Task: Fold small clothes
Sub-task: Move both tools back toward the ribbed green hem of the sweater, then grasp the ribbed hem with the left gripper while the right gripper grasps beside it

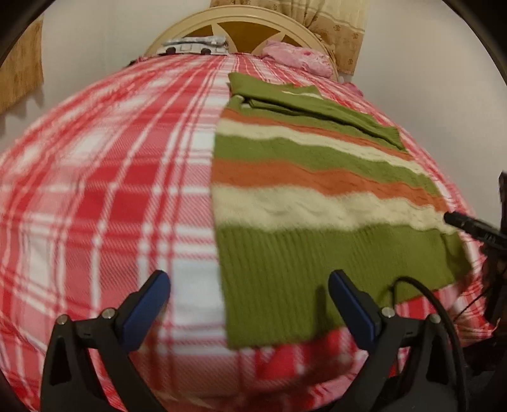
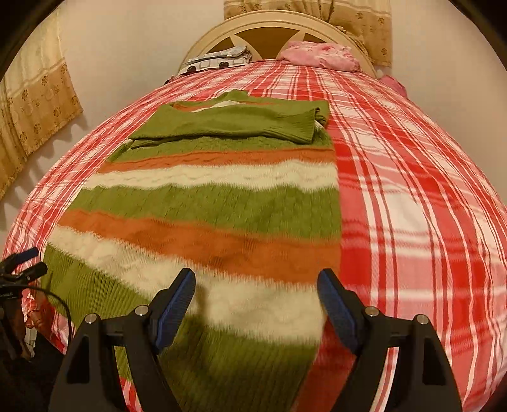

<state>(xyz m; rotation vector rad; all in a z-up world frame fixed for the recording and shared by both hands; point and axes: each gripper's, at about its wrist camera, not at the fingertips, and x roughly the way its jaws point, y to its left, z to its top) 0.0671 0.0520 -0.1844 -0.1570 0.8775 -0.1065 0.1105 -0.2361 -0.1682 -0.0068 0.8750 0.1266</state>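
On the red-and-white plaid bedspread (image 1: 95, 196) lies a green, orange and cream striped knitted sweater (image 2: 206, 202), sleeves folded across. Above its hem, the left gripper (image 1: 250, 304) and right gripper (image 2: 256, 301) hover spread wide, empty.

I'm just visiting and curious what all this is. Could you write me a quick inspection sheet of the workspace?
Surface: bed with red-and-white plaid cover.
Job's things: striped sweater lying flat, sleeves folded across the chest.
Clutter: pink cloth and grey patterned item by the headboard.
Grippers: left gripper open over the sweater's side edge and hem; right gripper open over the hem; neither holds anything.
Cables: black cable beside the left gripper.
Surroundings: pale wall, beige curtains.
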